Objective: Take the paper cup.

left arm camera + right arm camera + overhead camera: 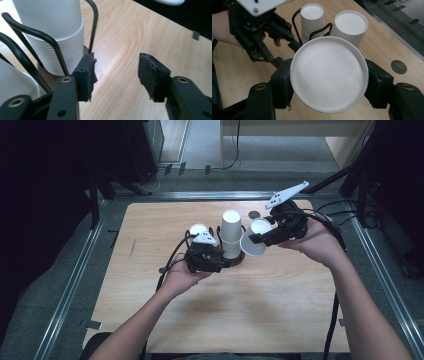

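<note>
A: Paper cup [329, 74], white, round, thin rolled rim, faintly pebbled base facing the right gripper view; pinched across its walls by the right gripper [329, 80], held tilted in the air just right of the stack.

B: And the stack [231, 235]?

A: Nested white cups, upside down, ribbed with stacked rims low down, standing in a black wire holder [53, 45] of bent round rod near the middle of the table [150, 320].

B: Left gripper [116, 72]?

A: Spread, nothing between the torn foam pads [87, 75]; 1 pad just beside the wire.

B: Room to move?

A: Smooth pale wood, bare toward the near edge; 1 small round hole [254, 214] beyond the stack.
</note>
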`<state>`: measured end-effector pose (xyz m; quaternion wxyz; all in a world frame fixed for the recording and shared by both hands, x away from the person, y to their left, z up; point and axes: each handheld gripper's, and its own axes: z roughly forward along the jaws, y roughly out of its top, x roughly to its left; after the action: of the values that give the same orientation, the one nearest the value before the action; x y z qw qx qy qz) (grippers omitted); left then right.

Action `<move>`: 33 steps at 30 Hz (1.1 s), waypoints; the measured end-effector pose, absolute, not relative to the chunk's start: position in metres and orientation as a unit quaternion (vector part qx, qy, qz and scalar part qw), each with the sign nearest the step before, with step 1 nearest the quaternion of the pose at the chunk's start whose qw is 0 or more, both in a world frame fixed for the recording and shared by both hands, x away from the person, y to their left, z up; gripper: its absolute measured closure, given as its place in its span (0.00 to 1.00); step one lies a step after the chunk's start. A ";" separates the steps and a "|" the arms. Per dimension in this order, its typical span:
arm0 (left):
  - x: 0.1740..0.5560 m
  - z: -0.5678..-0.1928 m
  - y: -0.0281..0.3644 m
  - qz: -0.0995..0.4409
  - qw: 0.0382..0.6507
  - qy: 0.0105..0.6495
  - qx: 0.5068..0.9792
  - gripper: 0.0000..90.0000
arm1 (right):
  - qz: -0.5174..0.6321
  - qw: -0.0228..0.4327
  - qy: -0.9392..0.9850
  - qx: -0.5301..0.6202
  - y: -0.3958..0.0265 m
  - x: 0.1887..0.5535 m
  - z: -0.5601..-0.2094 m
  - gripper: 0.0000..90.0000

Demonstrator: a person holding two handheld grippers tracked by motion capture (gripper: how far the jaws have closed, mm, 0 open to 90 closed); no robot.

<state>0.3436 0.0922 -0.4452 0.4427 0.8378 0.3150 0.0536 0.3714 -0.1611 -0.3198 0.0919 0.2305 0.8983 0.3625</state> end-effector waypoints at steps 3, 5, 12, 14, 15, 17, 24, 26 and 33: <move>0.342 -0.446 0.096 0.047 0.446 0.305 0.840 0.48 | 0.365 0.085 0.899 0.226 -0.162 0.365 -0.328 0.38; 0.340 -0.448 0.098 0.047 0.443 0.297 0.844 0.47 | 0.364 0.086 0.900 0.222 -0.162 0.362 -0.331 0.38; 0.332 -0.451 0.105 0.036 0.436 0.274 0.856 0.41 | 0.364 0.074 0.902 0.220 -0.165 0.352 -0.344 0.38; 0.330 -0.452 0.109 0.036 0.439 0.265 0.858 0.39 | 0.361 0.073 0.904 0.218 -0.164 0.350 -0.349 0.38; 0.329 -0.452 0.110 0.035 0.440 0.265 0.857 0.39 | 0.360 0.070 0.905 0.217 -0.164 0.349 -0.352 0.38; 0.328 -0.452 0.113 0.032 0.437 0.261 0.860 0.37 | 0.359 0.068 0.906 0.213 -0.163 0.346 -0.357 0.38; 0.327 -0.455 0.119 -0.022 0.438 0.242 0.865 0.34 | 0.352 0.055 0.909 0.214 -0.160 0.342 -0.379 0.38; 0.327 -0.457 0.119 -0.030 0.433 0.240 0.868 0.31 | 0.354 0.049 0.909 0.217 -0.160 0.340 -0.385 0.38; 0.325 -0.462 0.121 -0.047 0.434 0.206 0.876 0.16 | 0.356 0.039 0.910 0.210 -0.158 0.338 -0.409 0.38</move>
<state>0.3249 0.1207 -0.4622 0.4336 0.8760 0.2060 -0.0469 0.3382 -0.1578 -0.4089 0.0392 0.2096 0.9098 0.3562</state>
